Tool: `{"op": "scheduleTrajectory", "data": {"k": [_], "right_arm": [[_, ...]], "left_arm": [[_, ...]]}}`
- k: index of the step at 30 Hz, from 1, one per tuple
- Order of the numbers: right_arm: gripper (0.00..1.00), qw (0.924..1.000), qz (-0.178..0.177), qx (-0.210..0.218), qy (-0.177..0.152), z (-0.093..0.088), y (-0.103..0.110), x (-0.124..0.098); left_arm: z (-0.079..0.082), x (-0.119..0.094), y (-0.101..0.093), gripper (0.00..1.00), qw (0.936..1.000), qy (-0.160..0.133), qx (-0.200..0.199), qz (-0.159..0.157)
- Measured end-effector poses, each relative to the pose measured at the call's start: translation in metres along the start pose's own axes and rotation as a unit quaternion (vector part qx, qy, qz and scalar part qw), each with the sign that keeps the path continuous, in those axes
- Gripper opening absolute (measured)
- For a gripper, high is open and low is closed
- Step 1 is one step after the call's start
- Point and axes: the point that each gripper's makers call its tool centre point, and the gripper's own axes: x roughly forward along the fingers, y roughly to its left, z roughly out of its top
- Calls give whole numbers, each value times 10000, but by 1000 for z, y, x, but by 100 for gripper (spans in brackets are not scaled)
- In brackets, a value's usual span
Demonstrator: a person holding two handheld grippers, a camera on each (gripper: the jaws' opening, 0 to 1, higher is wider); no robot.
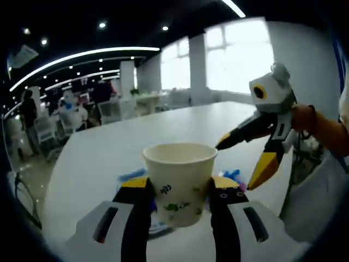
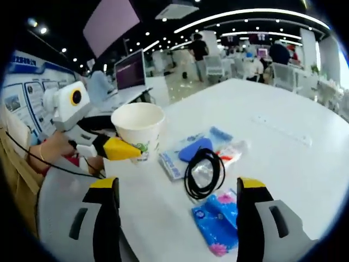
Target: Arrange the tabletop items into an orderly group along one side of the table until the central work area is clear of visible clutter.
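My left black-and-yellow two-jaw gripper is clamped, jaws pressed in from both sides. My right black-and-yellow two-jaw gripper hangs spread wide, holding nothing.

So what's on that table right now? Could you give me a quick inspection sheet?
Surface: white table, mostly bare.
Job's things: paper cup; blue packet; flat packets in a heap.
Clutter: nothing seen.
Grippers: left gripper shut on the cup; right gripper open above the heap.
Cables: black cable coiled on the packets.
Surroundings: office, chairs, people standing, laptop.
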Motion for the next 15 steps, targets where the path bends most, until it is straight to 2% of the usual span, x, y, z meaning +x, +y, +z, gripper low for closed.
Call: {"op": "scheduleTrajectory", "data": {"k": [6,11,15], "right_arm": [[93,9997,-212,102,-56,-4,-13,-1],[96,9989,-447,109,46,-12,-25,-3],[99,9984,-528,185,-76,-12,-32,-3]], "left_arm": [[6,-3,16,39,9993,-147,-247,228],[9,-5,30,39,9983,-206,-419,343],[15,-6,42,39,9966,-367,-659,336]]}}
